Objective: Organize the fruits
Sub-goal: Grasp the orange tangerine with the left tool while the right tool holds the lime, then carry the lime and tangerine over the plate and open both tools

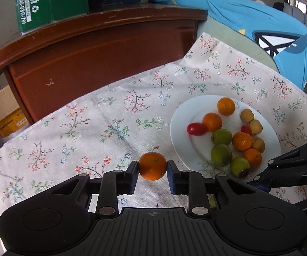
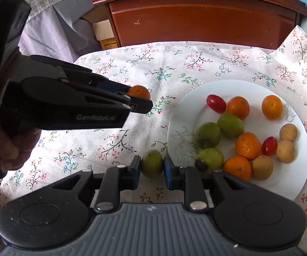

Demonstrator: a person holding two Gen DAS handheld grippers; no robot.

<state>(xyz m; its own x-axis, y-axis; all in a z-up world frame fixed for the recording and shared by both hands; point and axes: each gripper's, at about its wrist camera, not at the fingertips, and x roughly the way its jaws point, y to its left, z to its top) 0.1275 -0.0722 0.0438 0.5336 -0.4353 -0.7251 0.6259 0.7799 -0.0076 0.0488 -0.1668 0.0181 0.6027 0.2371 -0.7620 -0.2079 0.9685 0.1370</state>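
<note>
- Orange mandarin sits clamped between the left gripper's pads, clear of the floral cloth.
- Green fruit is pinched in the right gripper, just left of the plate's rim.
- White plate, holding the other fruits, lies to the right of both grippers; the right one is nearer it, the left well apart.
- Any sorting spot would likely be bare cloth to the left, which favours the left hand.
</note>
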